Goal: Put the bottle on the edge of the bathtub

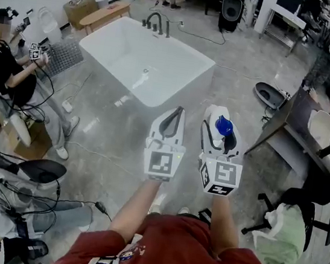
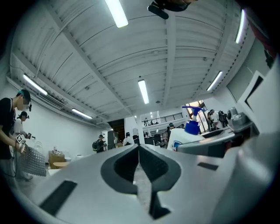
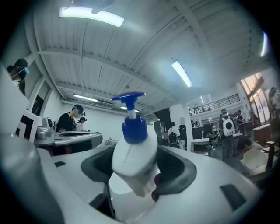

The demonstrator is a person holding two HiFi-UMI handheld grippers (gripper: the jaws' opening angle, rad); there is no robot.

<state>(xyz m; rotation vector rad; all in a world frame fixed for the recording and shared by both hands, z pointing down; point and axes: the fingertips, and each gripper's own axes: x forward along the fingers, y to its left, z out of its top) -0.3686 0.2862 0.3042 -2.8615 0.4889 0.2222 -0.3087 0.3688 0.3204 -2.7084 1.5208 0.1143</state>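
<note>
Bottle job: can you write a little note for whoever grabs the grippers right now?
Left gripper: jaws together, nothing in them.
Right gripper: closed on the bottle, white with a blue pump top.
Bathtub: on the floor ahead, apart from both grippers.
Done: the bottle is picked up and held in the air.
Left: carry it over, stand it on the bathtub edge, let go.

The bottle point(image 1: 223, 127) is held in the right tongs point(image 1: 217, 112), beside the left tongs point(image 1: 177, 113); the bathtub point(image 1: 184, 92) is set ahead, leftward.

Smooth white plastic bottle point(image 3: 133, 162), glossy white bathtub point(image 1: 183, 91), polished grey floor point(image 1: 109, 139) with a sheen
</note>
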